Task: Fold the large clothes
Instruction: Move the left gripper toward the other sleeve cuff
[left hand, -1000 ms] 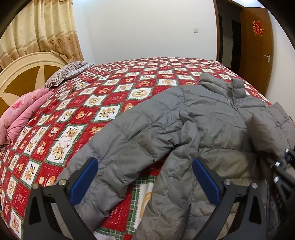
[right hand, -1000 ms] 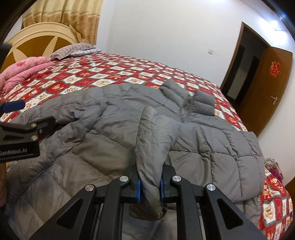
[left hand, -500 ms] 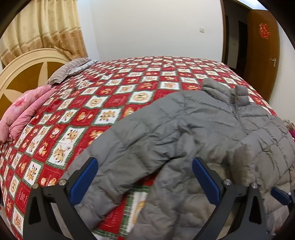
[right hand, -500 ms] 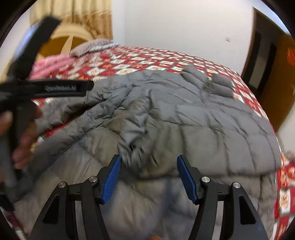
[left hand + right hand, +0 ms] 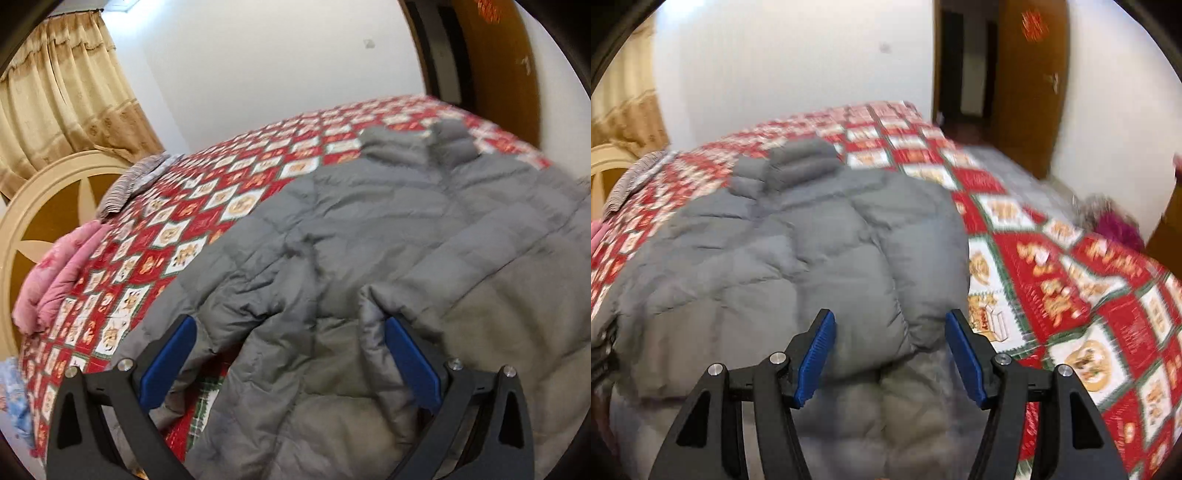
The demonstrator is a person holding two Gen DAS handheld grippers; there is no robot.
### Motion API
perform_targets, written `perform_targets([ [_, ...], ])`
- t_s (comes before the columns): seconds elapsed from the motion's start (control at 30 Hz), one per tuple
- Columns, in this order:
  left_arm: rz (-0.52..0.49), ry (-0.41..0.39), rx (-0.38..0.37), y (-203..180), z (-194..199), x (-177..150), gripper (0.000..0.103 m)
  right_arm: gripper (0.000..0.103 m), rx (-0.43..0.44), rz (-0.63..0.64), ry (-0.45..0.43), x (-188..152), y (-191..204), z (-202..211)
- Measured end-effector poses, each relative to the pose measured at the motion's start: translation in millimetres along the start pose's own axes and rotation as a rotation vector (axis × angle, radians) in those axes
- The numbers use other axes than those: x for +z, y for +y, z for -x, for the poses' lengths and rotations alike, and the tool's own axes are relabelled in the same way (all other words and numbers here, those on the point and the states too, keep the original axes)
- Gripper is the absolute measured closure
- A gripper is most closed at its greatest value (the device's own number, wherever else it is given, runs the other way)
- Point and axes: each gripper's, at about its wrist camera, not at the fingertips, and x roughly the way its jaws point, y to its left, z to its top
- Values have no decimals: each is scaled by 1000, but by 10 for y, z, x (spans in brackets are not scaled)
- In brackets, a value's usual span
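Observation:
A large grey puffer jacket [image 5: 388,236] lies on the bed's red patterned quilt [image 5: 207,206], collar toward the far side. One sleeve lies folded across its front. My left gripper [image 5: 291,354] is open and empty, just above the jacket's near left sleeve and hem. In the right wrist view the jacket [image 5: 783,258] fills the left and middle. My right gripper [image 5: 890,354] is open and empty over the jacket's right side near its edge.
A cream and brown headboard [image 5: 44,206], a pink blanket [image 5: 62,269] and a striped pillow [image 5: 133,181] are at the left. A wooden door [image 5: 1027,81] stands at the far right. Bare quilt [image 5: 1071,295] lies right of the jacket. Both views are motion-blurred.
My right gripper opened and let go of the sleeve, which now lies across the jacket. It then swung right toward the jacket's right edge. My left gripper tilted and moved closer to the jacket.

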Motion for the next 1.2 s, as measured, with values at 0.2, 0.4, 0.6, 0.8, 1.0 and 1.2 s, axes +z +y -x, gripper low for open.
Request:
perform_targets([
  [0.2,53,81,-15,168,-319,-83,0,40,-7,121,65,-117,368,-301],
  [0.4,94,95,-56,175,-384,-145,0,40,-21,63,59,-87,307,-22],
  [0.6,106,98,-65,172,-404,-166,0,40,97,120,-64,-31,815,380],
  [0.8,115,106,-76,165,-415,-177,0,40,102,163,11,-326,1173,-78],
  [1.0,118,112,-82,175,-444,-181,0,40,77,179,24,-336,1229,-191],
  [1.2,131,117,-92,178,-461,-190,0,40,104,227,-46,-345,1499,218],
])
